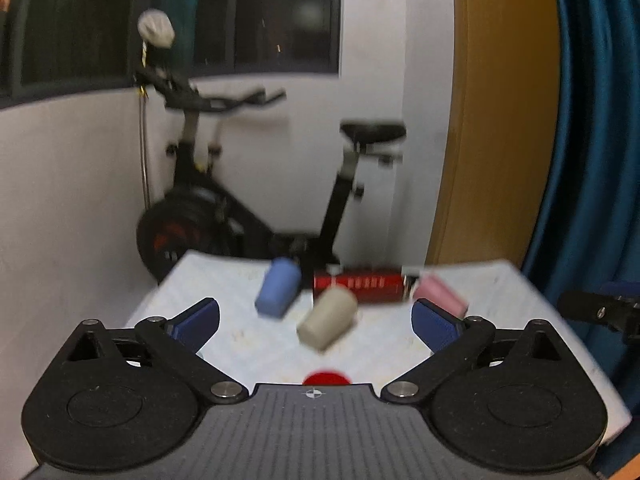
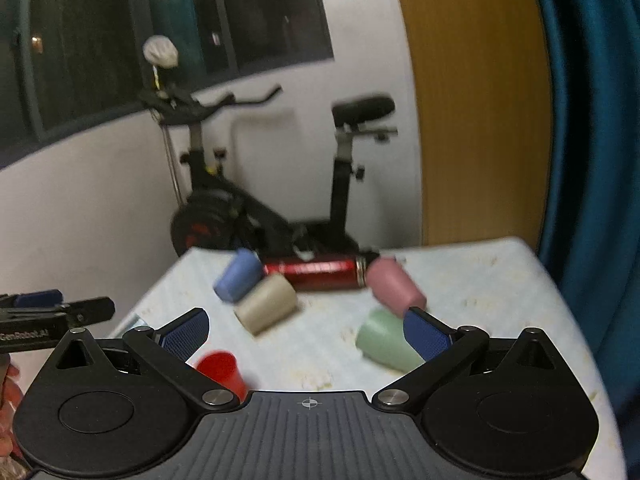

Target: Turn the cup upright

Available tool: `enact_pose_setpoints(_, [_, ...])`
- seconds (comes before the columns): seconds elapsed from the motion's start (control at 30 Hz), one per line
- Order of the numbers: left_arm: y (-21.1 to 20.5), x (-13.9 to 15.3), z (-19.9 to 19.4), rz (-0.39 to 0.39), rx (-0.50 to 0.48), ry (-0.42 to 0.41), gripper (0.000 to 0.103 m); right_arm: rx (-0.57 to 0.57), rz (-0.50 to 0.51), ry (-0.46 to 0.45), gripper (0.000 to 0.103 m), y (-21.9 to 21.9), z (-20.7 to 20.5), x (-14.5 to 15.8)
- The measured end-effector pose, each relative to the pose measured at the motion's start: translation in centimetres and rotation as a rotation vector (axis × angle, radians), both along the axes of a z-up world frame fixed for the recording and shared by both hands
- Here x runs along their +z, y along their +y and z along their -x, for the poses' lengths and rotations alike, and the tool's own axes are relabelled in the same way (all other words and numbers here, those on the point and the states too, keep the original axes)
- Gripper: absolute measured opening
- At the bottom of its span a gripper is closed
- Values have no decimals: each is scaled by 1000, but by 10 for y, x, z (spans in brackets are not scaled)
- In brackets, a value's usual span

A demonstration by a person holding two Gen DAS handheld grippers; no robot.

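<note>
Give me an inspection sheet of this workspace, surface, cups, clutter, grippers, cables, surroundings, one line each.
Surface: table with a pale, stained cover.
Job's things: blue cup, beige cup, pink cup and green cup lie on their sides; red cup stands mouth up near the front edge.
Clutter: red bottle lies on its side behind the cups.
Grippers: left gripper open, holding nothing, above the table; right gripper open, holding nothing.
Cables: nothing seen.
Surroundings: exercise bike past the table, dark window, wooden panel, blue curtain. Frames are motion-blurred.
</note>
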State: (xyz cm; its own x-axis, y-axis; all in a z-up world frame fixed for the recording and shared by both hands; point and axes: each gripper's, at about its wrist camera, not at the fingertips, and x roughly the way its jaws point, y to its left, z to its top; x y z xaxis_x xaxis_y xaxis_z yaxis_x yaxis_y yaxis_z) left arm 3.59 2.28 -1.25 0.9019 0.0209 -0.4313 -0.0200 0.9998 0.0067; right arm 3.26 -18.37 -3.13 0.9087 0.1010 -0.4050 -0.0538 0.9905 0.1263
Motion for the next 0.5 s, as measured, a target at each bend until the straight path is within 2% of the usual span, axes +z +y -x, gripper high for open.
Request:
enact_pose_setpoints(0.2, [-4,30,22,24,29,-95,103,4,12,-67,103,4,25,35])
enact_pose_setpoints(0.5, [-10,48,46,-4,58,-182,103,22,46,-168,103,12,56,62])
